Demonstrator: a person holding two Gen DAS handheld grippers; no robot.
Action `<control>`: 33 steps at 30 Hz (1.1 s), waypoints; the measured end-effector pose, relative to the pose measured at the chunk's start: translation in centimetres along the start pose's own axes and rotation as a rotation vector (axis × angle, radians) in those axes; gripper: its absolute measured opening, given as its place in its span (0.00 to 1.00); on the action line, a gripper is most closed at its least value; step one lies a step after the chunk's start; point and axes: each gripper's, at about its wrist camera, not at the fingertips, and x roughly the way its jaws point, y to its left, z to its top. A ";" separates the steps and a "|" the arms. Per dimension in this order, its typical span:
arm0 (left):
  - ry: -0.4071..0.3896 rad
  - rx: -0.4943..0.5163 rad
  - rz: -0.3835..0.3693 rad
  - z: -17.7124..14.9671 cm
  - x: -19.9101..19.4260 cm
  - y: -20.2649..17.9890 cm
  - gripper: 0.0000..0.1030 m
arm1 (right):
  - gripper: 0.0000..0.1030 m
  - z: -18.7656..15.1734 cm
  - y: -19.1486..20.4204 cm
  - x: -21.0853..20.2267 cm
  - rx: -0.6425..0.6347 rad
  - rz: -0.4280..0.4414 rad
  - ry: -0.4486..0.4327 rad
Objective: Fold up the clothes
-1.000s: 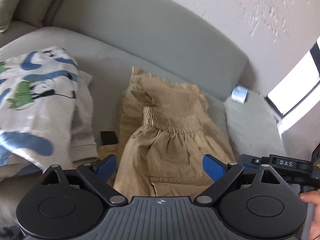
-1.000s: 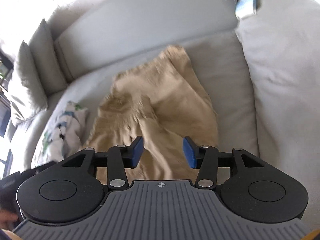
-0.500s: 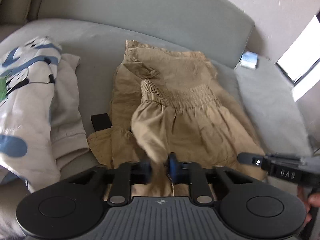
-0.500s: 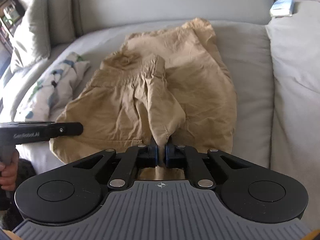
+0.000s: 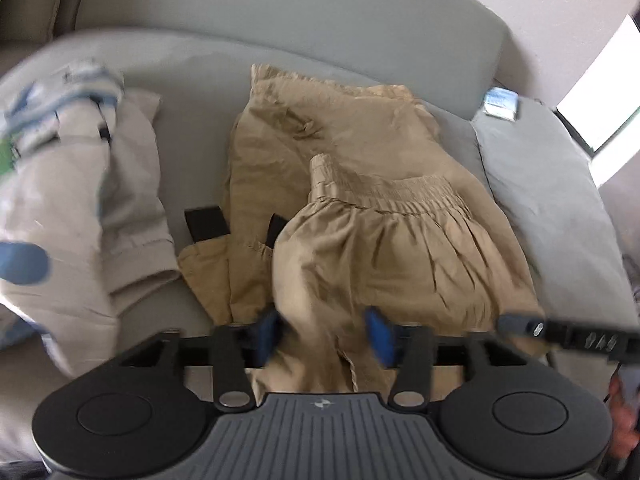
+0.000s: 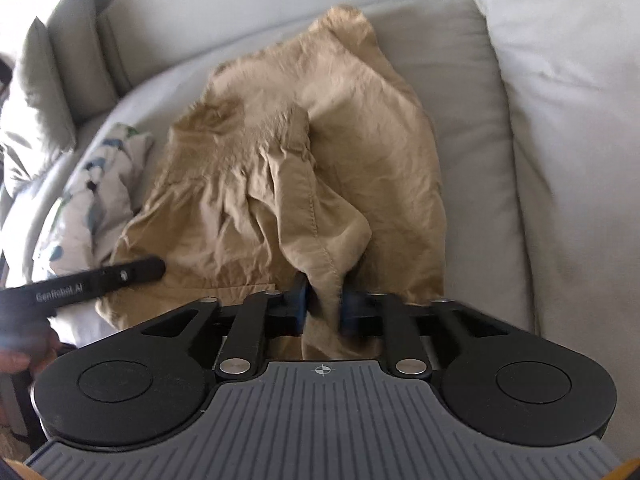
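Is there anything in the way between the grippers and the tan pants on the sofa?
No. The tan pants already lie between the jaws of both. The left gripper stands open with fabric bunched in the gap. The right gripper has its jaws close around a fold. The patterned garment lies off to the left, apart.

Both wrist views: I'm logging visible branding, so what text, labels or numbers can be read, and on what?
"GenRobot.AI": white print on the left gripper, seen from the right wrist.
White marks on the right gripper, from the left wrist: too blurred to read.
Blue-and-white packet on the sofa: print too small to read.
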 end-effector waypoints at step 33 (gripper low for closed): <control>0.108 -0.137 0.054 -0.9 0.1 0.8 0.61 | 0.09 -3.7 -2.0 -1.3 0.306 0.137 -0.111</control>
